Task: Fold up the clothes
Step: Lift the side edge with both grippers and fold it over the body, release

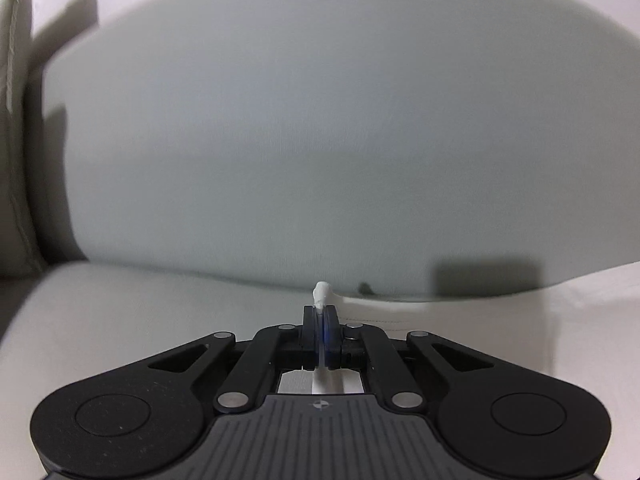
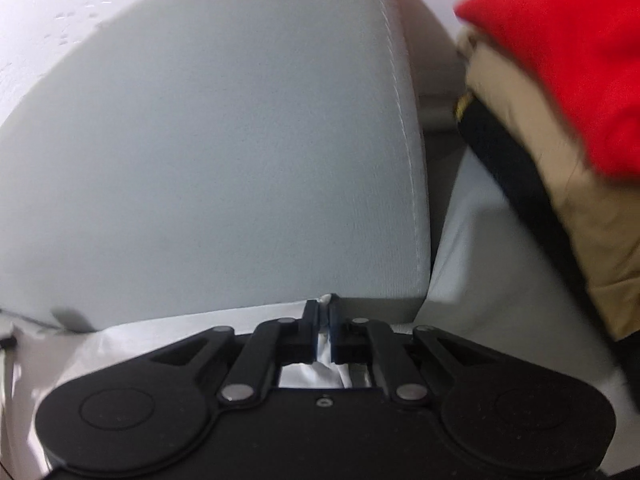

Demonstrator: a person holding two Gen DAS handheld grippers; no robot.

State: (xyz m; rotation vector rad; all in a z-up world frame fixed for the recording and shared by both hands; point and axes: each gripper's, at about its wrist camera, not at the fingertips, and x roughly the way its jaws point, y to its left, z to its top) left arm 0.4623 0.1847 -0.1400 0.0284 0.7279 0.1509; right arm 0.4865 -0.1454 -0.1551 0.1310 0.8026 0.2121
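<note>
the pale grey garment (image 1: pixel 320 128) lies spread flat ahead of me and fills most of both wrist views, its near edge running right up to my fingers. in the right wrist view a stitched hem (image 2: pixel 404 120) runs down its right side, and a lower layer of the same grey cloth shows beyond that edge. my left gripper (image 1: pixel 321 312) has its fingers together, clamped on a thin pinch of the garment's edge, and a small white nub of cloth (image 1: pixel 321 294) sticks up just past the fingertips. my right gripper (image 2: pixel 322 310) has its fingers closed on the near edge too, with bunched white-grey fabric squeezed between them and spilling back toward the gripper body. the garment rests on a light, off-white surface (image 1: pixel 120 312), which shows bare below and left of the cloth in the left wrist view. at the far left of that view stands a beige seamed cushion or upholstered edge (image 1: pixel 16 140). in the right wrist view a stack of folded clothes (image 2: pixel 560 140) sits just beside the garment on the right, blurred: red on top, tan beneath, and a black layer along its lower edge.
</note>
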